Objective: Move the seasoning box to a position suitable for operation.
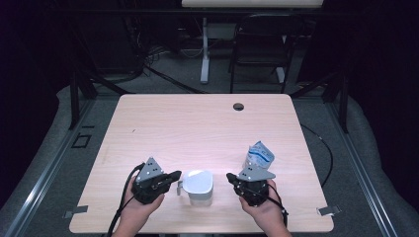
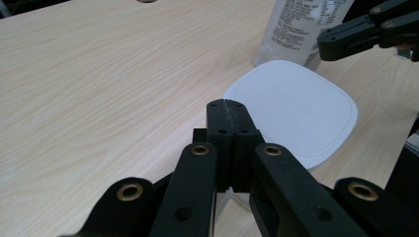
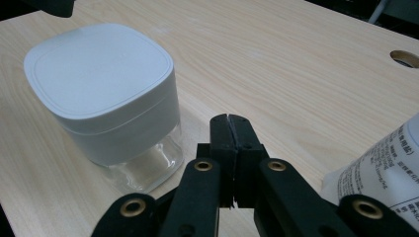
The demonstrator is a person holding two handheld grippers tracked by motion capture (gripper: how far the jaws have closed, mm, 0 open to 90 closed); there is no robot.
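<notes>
Both tongs, left (image 1: 174,176) and right (image 1: 230,177), are closed tight with nothing held. The lidded glass jar (image 1: 199,186) sits between them near the counter's (image 1: 197,123) front edge, refill pouch (image 1: 259,155) just behind. Jaws probably should be opened first, then the jar steadied low while the lid gets lifted.

A white square-lidded clear glass jar (image 3: 106,94), a white-and-blue printed plastic pouch (image 1: 260,155) and black claws are seen on a pale wood-grain bench (image 1: 197,123).
</notes>
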